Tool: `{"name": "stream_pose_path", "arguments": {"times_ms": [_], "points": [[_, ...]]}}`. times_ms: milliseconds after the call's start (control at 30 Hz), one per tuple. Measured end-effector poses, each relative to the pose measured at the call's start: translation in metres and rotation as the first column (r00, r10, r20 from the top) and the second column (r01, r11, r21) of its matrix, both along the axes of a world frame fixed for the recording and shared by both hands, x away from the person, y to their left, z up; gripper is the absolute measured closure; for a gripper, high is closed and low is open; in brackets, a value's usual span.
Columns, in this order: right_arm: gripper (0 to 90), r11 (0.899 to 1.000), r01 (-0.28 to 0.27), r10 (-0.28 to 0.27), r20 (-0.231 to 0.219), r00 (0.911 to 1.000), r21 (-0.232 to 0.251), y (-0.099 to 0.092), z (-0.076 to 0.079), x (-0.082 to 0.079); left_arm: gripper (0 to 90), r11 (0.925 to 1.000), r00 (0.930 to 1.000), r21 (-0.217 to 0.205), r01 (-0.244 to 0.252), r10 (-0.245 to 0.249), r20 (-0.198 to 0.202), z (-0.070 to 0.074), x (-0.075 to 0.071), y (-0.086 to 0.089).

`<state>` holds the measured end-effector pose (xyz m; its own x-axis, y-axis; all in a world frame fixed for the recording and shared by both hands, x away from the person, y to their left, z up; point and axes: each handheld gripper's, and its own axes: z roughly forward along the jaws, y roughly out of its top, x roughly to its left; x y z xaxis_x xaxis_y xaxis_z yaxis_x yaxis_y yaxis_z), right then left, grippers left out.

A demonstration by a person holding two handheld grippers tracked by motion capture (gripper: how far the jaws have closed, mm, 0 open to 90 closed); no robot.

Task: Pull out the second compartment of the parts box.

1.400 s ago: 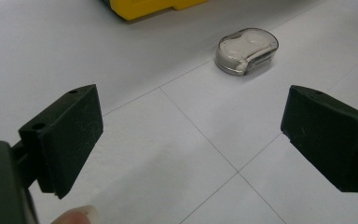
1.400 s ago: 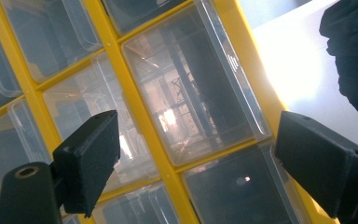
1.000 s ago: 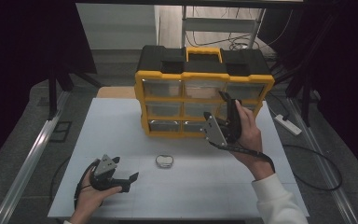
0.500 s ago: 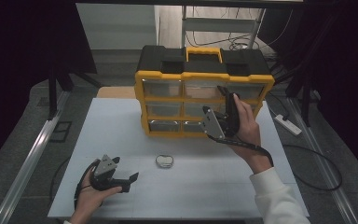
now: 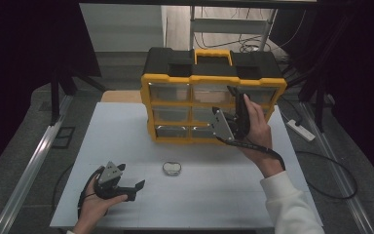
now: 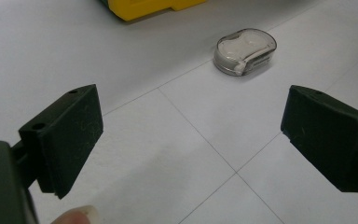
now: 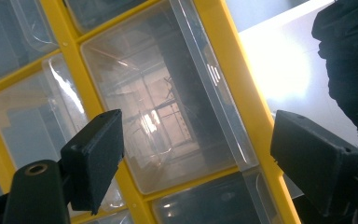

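The right gripper (image 5: 234, 105), jaws wide, faced a shut clear drawer (image 7: 168, 102) of the yellow organizer (image 5: 170, 80) at the table's far edge; nothing grasped yet. The left gripper (image 5: 131, 187) rested open near the front-left corner

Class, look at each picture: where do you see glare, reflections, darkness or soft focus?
High view: dark surroundings, brightly lit white table. Right gripper view: room reflections and haze on the organizer's clear drawer, overexposed patch of table at upper right. Left gripper view: the open left tongs look slightly soft, the small clear case fairly sharp.
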<state>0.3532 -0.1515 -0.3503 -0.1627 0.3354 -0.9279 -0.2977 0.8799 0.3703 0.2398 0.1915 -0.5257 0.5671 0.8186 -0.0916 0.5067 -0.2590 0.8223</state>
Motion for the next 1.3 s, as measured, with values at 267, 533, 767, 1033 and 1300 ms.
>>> {"name": "stream_pose_path", "arguments": {"times_ms": [267, 533, 767, 1033, 1300], "points": [[18.8, 1.0, 0.002, -0.002, 0.006, 1.0, -0.001, -0.0008, 0.0001, 0.0041, 6.4, 1.0, 1.0, -0.001, 0.001, -0.001, 0.0, -0.0001, 0.0, -0.0003], [21.3, 1.0, -0.005, 0.005, 0.009, 0.9999, -0.012, 0.0036, 0.0027, 0.0058, 6.4, 1.0, 1.0, 0.001, 0.002, -0.002, 0.001, -0.0002, 0.0, -0.0003], [25.7, 1.0, -0.006, 0.007, 0.021, 0.9998, -0.017, 0.0064, 0.0057, 0.006, 6.4, 1.0, 1.0, -0.001, 0.001, -0.001, 0.0, -0.0001, 0.0, 0.0], [29.0, 1.0, -0.003, 0.003, 0.022, 0.9998, -0.028, 0.0068, 0.0043, 0.0088, 6.4, 1.0, 1.0, 0.0, 0.002, -0.002, 0.0, -0.0001, 0.0001, -0.0001], [33.5, 0.999, 0.008, -0.006, 0.046, 0.9989, -0.032, 0.007, 0.0039, 0.0101, 6.4, 1.0, 1.0, -0.002, 0.001, -0.001, 0.001, -0.0001, 0.0001, 0.0002]]}}
